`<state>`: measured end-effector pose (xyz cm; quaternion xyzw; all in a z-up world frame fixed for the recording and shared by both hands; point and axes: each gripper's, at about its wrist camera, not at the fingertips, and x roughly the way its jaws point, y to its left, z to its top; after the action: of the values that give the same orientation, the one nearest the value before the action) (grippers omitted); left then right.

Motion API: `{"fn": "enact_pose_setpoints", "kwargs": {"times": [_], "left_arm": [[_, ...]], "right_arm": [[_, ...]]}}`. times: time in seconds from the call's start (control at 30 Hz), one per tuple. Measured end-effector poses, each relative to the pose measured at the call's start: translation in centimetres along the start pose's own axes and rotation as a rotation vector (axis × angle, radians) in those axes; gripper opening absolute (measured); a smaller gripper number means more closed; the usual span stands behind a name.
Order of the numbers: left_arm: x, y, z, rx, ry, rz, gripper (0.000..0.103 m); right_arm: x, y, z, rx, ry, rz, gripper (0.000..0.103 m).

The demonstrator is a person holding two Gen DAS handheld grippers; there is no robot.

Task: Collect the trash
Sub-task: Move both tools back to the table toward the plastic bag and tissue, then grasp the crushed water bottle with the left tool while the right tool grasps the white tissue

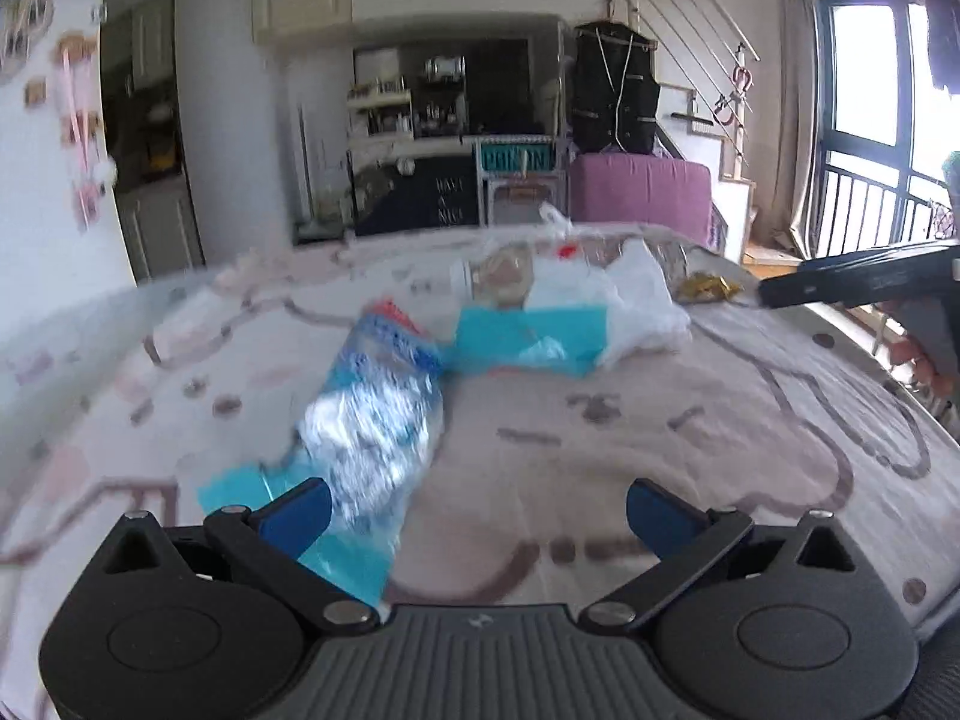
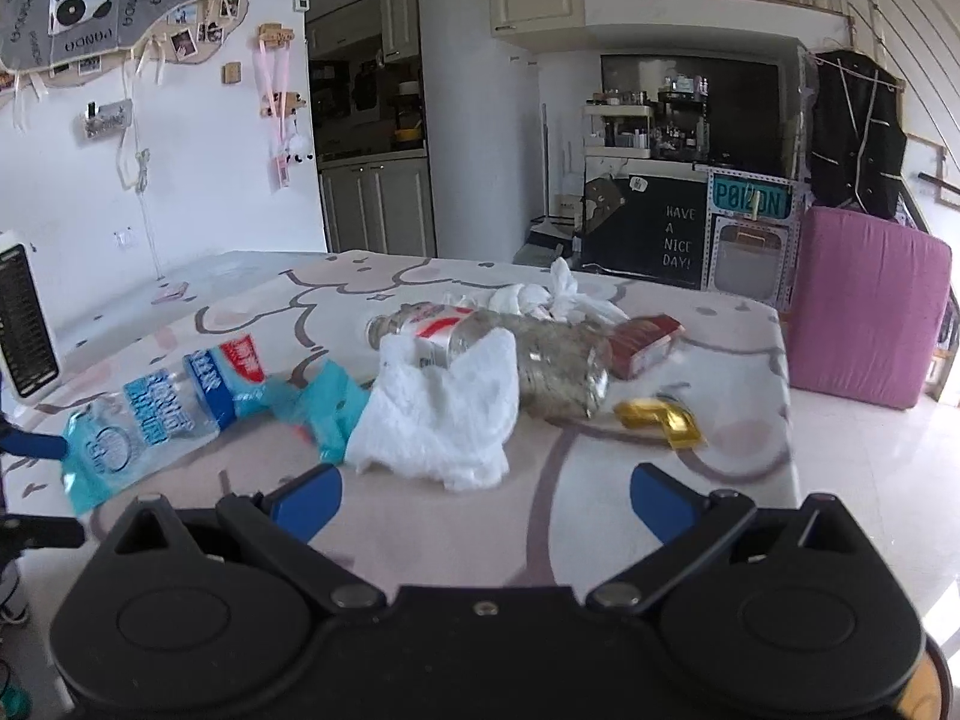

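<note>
**Trash strewn on the patterned bedspread**

Trash heaped mid-bedspread (image 2: pixel 456 516): blue-labelled wrapper (image 2: pixel 150 414), white plastic bag (image 2: pixel 444 420), clear bottle (image 2: pixel 540 360), red packet (image 2: pixel 645 342), gold wrapper (image 2: pixel 660 420). Left gripper (image 1: pixel 477 510) spread wide, empty, wrapper just beside its left finger. Right gripper (image 2: pixel 483 504) likewise spread, empty, near the bag.

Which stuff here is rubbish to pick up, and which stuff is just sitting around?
Rubbish to collect:
blue water-bottle wrapper
teal plastic scrap
white plastic bag
clear crushed bottle
red packet
gold wrapper

Just there:
patterned bed cover
pink folded mattress
black jacket
"Have a nice day" board
</note>
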<state>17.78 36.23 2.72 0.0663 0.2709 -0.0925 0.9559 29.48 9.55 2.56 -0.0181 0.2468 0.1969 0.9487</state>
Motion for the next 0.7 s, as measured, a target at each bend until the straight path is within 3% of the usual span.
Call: {"fn": "enact_pose_setpoints", "kwargs": {"times": [0.1, 0.33, 0.57, 0.7], "left_arm": [[0.4, -0.2, 1.2, 0.095, -0.017, 0.056, 0.103], [3.5, 0.2, 1.9, 0.28, 0.069, 0.154, 0.103], [6.6, 0.2, 1.2, 0.379, 0.148, 0.162, 0.103], [7.8, 0.8, 1.2, 0.354, 0.159, 0.17, 0.102]], "right_arm": [[2.1, 0.5, 1.1, -0.029, -0.005, 0.021, 0.103], [7.5, 1.8, 2.2, -0.128, 0.042, 0.095, 0.103], [12.8, 1.6, 2.0, -0.087, 0.15, 0.088, 0.103], [14.4, 1.0, 1.7, -0.08, 0.165, 0.031, 0.103]]}}
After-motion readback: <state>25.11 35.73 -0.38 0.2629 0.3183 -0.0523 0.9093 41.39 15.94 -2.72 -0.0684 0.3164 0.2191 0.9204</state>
